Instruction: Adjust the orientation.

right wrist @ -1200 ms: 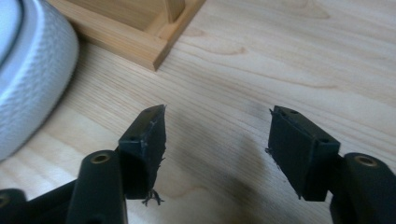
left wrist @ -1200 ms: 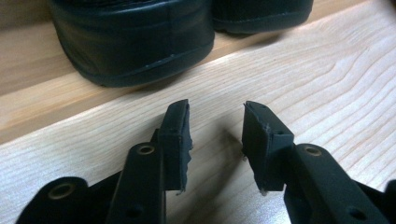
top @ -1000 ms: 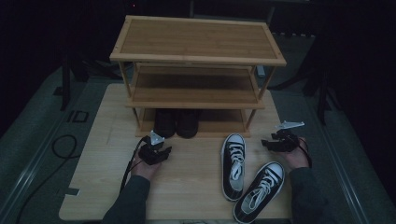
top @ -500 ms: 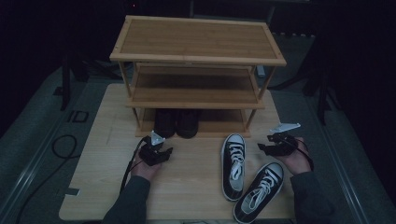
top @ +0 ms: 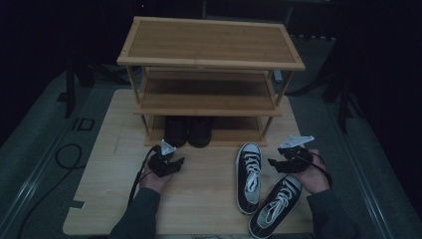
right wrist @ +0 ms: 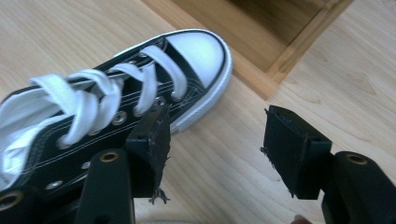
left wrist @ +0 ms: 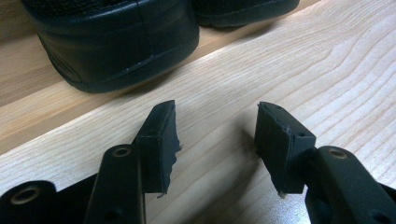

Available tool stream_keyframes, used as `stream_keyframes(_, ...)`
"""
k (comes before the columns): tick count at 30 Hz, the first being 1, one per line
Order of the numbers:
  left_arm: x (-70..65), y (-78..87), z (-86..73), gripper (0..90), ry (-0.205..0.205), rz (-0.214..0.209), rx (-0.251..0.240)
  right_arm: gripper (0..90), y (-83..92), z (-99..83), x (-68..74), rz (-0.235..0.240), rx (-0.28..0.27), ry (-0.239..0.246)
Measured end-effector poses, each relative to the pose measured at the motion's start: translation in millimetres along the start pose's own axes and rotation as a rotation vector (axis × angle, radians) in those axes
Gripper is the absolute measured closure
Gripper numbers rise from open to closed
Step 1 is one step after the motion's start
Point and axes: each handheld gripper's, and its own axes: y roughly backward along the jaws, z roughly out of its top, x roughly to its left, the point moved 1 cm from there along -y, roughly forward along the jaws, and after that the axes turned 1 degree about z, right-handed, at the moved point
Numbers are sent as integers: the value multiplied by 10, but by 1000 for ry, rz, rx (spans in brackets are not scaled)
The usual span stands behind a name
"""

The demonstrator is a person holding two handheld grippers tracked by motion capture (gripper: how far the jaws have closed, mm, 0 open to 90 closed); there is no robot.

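Left gripper [top: 175, 160] low over table [top: 209, 194], just in front of rack's [top: 209, 64] bottom shelf – jaws apart, just been opening, nothing between them, bare wood under pads [left wrist: 161, 133]. 2 black shoes [top: 188, 132] on bottom shelf, heels just ahead of jaws. 2 black-and-white sneakers [top: 248, 174] on table right of centre, toes toward rack. Right gripper [top: 276, 163] beside nearer sneaker's toe – jaws apart, gripping nothing, sneaker [right wrist: 93, 121] left of them.
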Motion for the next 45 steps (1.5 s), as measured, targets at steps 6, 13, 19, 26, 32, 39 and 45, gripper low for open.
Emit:
stream_keyframes(6,-2,0,-1,484,1,1,0,394,38,14,117,9,0,19)
stream_keyframes(13,-3,0,0,478,-1,0,0,379,79,37,212,22,-2,27)
stream_keyframes(19,-4,0,0,475,-1,-1,0,363,77,47,291,41,8,37)
stream_keyframes(26,-4,0,0,475,-1,-1,0,353,108,56,368,56,11,50)
stream_keyframes(32,-4,0,0,475,-1,-1,0,336,139,54,451,81,14,52)
stream_keyframes(39,-5,-1,-1,471,-2,-2,1,343,165,57,532,112,0,61)
stream_keyframes(45,-5,0,-1,470,-2,-1,1,344,127,70,609,117,19,71)
